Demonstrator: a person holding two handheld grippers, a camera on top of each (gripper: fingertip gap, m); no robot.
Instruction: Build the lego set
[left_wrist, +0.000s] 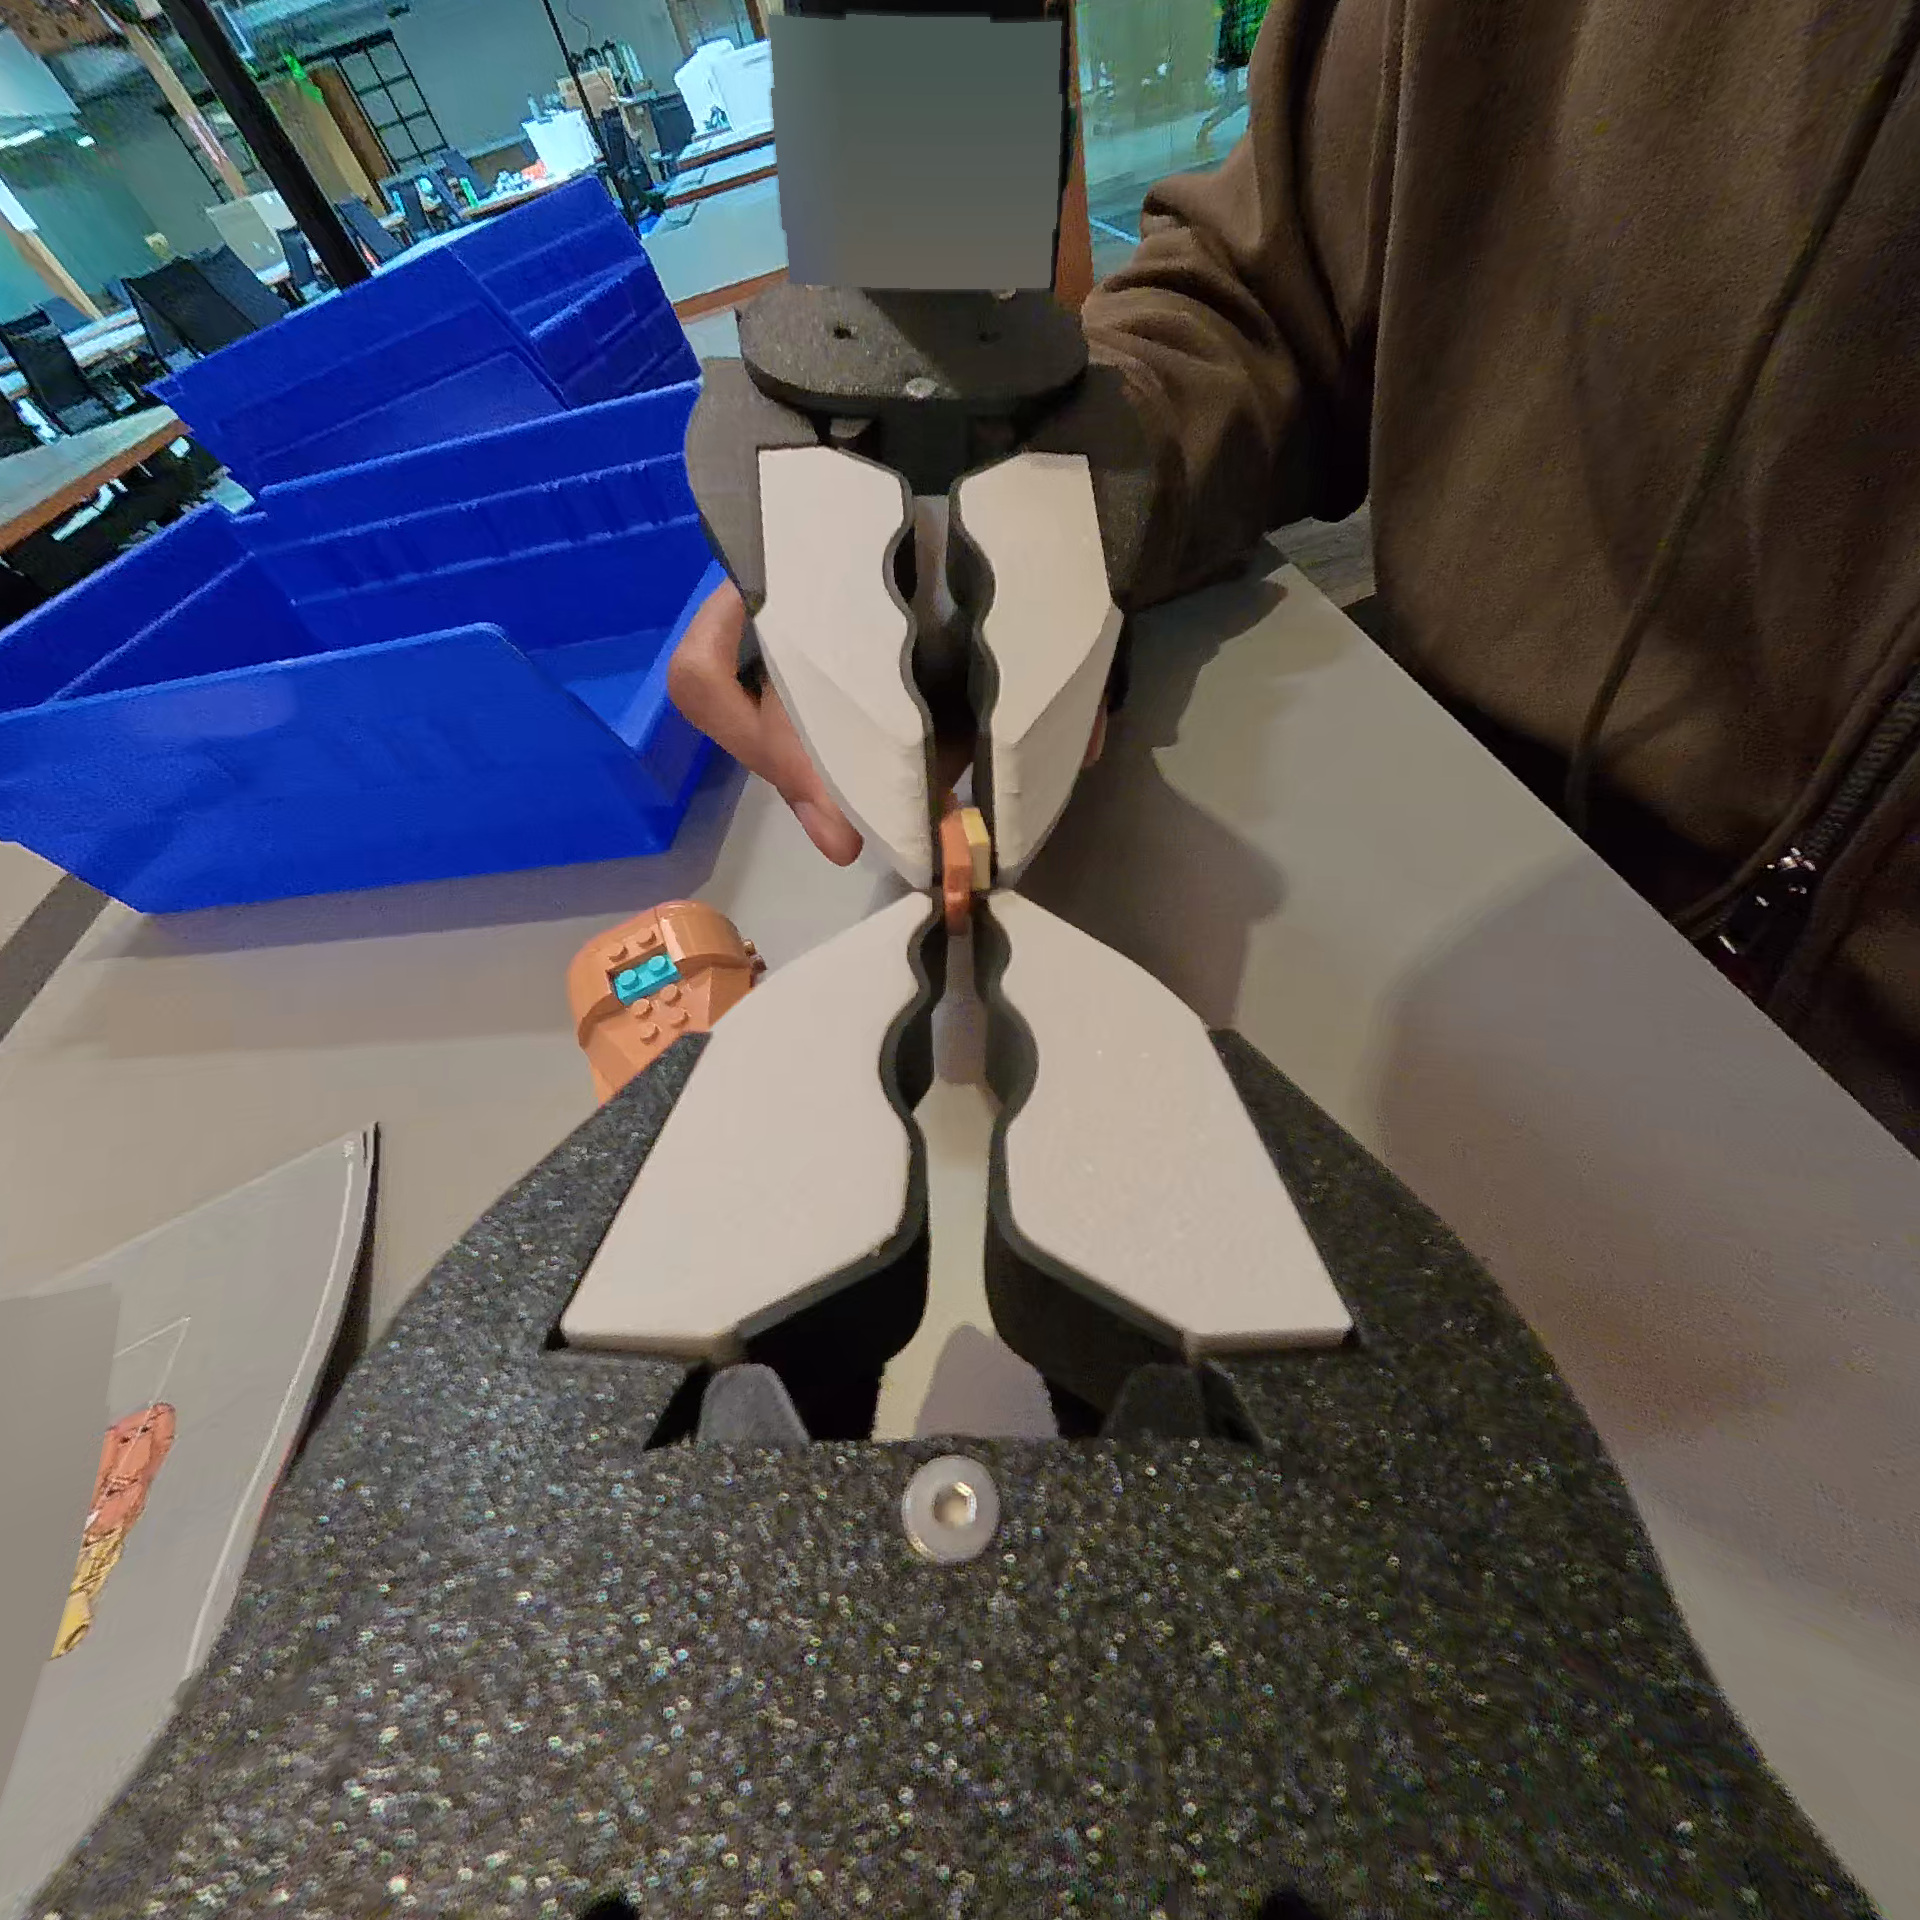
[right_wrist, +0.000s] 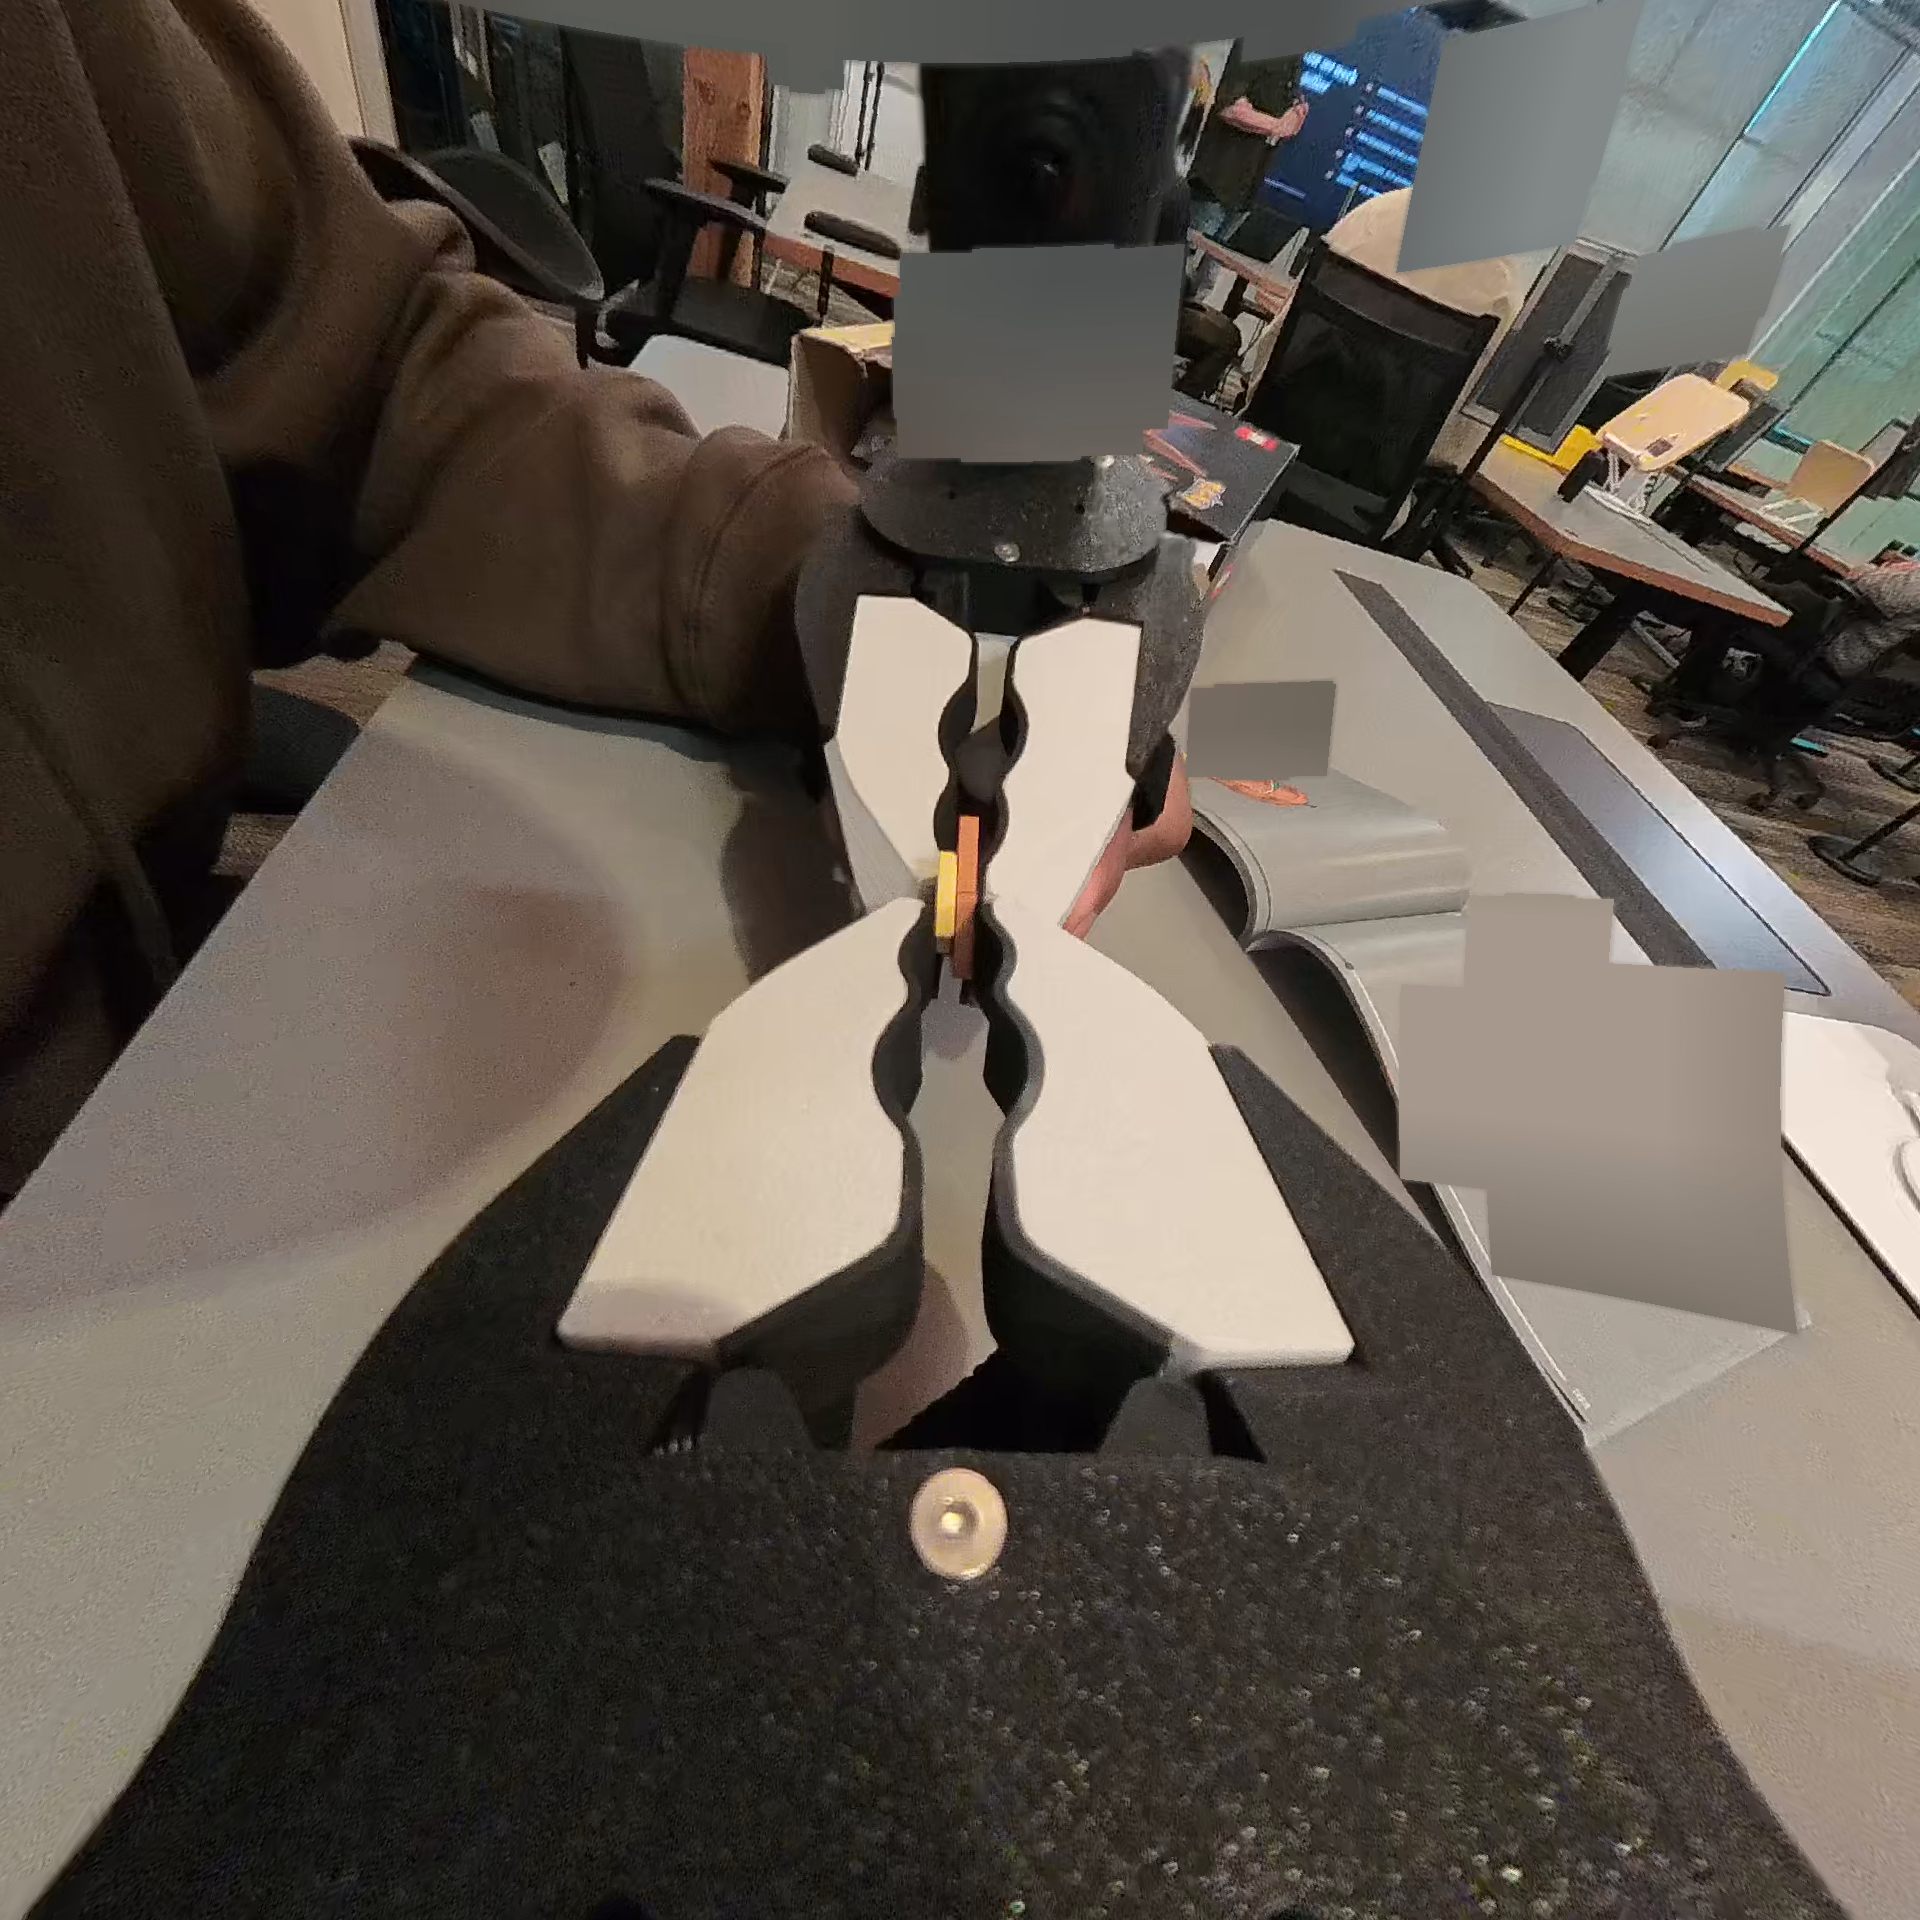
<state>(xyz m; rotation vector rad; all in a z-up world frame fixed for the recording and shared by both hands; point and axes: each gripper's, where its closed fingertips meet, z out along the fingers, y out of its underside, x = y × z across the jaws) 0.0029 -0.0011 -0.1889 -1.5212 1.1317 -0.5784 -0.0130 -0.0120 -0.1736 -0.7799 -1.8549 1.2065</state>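
Observation:
My two grippers meet tip to tip above the grey table (left_wrist: 1403, 1039). My left gripper (left_wrist: 956, 923) is shut on a thin orange lego piece (left_wrist: 956, 885) with a small tan-yellow piece (left_wrist: 975, 840) stuck to its side. My right gripper (left_wrist: 961, 868) faces it and is shut on the same pair. In the right wrist view my right gripper (right_wrist: 956, 940) grips the orange piece (right_wrist: 968, 914) and the yellow piece (right_wrist: 945, 899), with my left gripper (right_wrist: 966, 873) opposite. A partly built orange lego model (left_wrist: 655, 987) with a teal brick lies on the table to the left.
Several blue bins (left_wrist: 364, 727) stand at the left of the table. An open instruction booklet (left_wrist: 229, 1351) lies near me; it also shows in the right wrist view (right_wrist: 1340, 873). A dark lego box (right_wrist: 1226, 457) sits farther back. A person's brown sleeve (left_wrist: 1558, 416) is close by. Both grippers' tips are close together, under 4 cm apart.

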